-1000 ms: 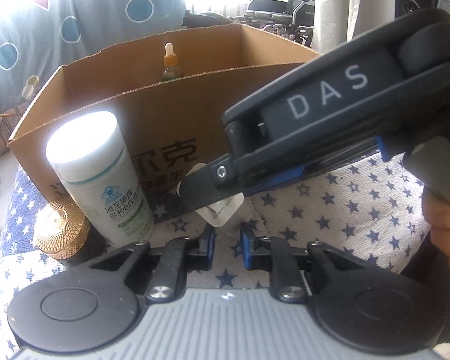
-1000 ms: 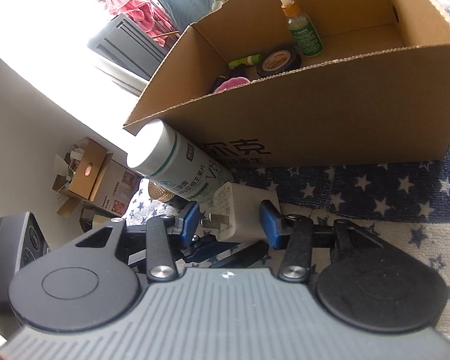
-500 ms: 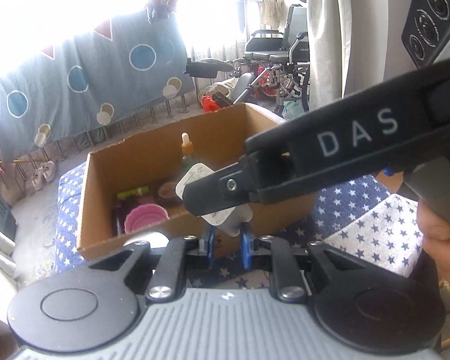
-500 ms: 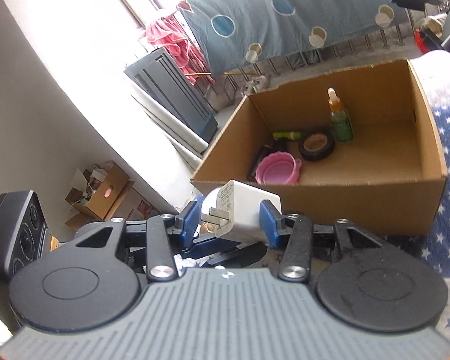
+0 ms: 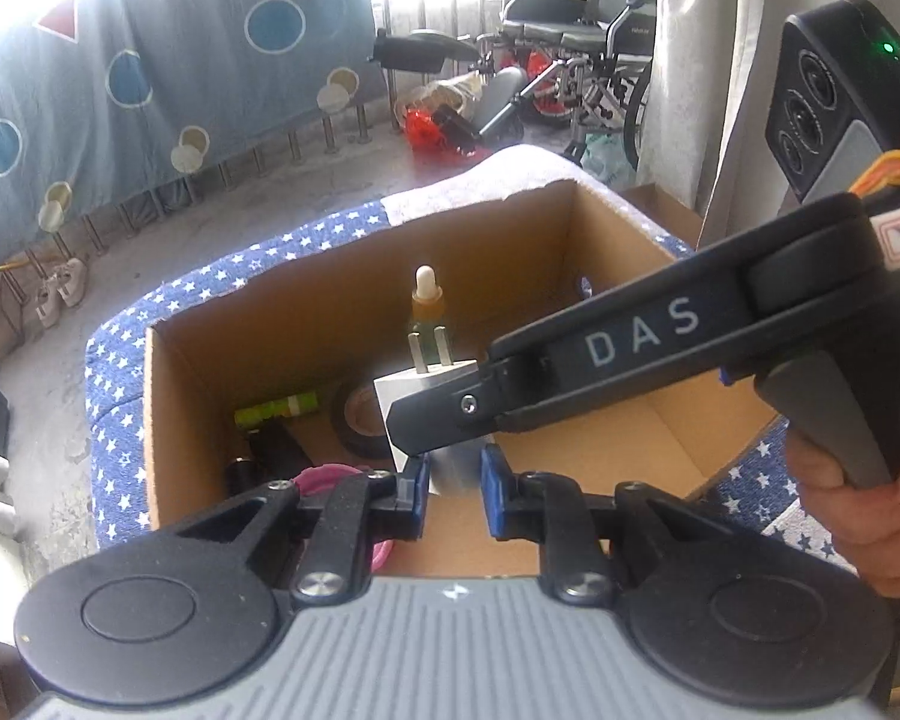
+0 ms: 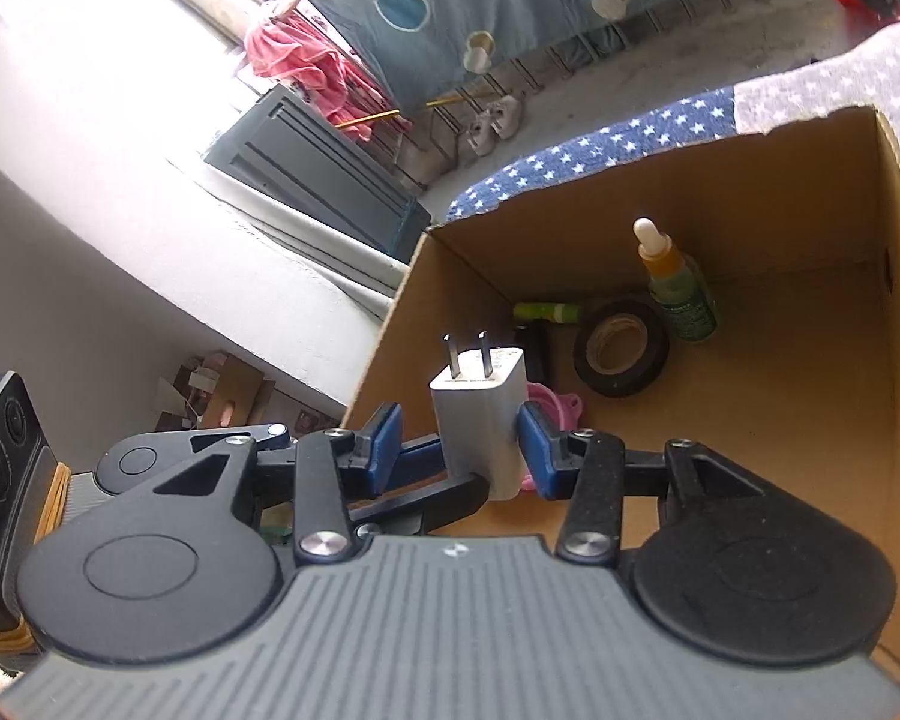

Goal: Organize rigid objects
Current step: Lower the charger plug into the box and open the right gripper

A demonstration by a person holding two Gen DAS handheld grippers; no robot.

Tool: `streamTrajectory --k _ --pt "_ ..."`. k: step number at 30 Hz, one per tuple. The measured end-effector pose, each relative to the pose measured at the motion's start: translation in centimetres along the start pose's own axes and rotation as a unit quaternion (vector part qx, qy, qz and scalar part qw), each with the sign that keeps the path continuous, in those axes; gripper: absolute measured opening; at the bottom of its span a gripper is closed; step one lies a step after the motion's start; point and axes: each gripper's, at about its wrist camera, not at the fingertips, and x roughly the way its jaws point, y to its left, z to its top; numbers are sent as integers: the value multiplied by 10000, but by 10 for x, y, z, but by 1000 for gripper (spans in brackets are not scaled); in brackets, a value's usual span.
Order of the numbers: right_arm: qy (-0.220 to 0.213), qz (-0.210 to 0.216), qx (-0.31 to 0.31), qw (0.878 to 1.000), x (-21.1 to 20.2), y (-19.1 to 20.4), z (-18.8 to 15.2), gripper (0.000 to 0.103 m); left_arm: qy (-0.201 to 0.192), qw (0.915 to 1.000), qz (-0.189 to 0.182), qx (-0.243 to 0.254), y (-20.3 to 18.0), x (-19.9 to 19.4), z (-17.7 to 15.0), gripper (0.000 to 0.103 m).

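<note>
Your right tongs (image 6: 459, 441) pinch the white charger (image 6: 480, 414), prongs up, at center frame above the near edge of the cardboard box (image 6: 810, 420). Your left tongs (image 5: 453, 495) are pressed together, empty, just below the charger in the left wrist view.

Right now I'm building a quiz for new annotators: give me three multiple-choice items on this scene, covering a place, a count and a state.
1. Where is the tape roll?
A. inside the box
B. on the star cloth
C. on the floor

2. How many prongs does the charger have?
A. one
B. two
C. three

3. How do the right gripper's jaws stand?
A. wide open, empty
B. shut on nothing
C. shut on the charger

Answers:
A, it lies on the box floor beside the dropper bottle;
B, two metal blades stick up;
C, both blue pads press its sides.
</note>
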Motion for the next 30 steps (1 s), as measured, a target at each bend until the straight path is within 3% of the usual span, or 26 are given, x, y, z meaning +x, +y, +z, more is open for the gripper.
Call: streamTrajectory --k 8,14,21,25,28,30 --pt "595 -400 155 9973 45 -30 9 42 674 9974 -225 -142 12 52 3 19" --pt "855 -377 128 9955 62 -30 10 39 813 9964 -219 -53 9 62 2 16" --pt "636 -379 84 9972 51 -27 10 39 635 9978 -185 -33 11 42 0 17" --pt "394 -395 63 9984 28 -22 8 40 456 9987 -190 -151 14 20 -2 23" --pt "177 -333 76 9993 5 -16 0 42 262 9992 -210 -218 16 -3 -6 39" --pt "3 -255 132 9996 -13 -12 -7 45 110 9994 -184 -259 18 -21 -12 44"
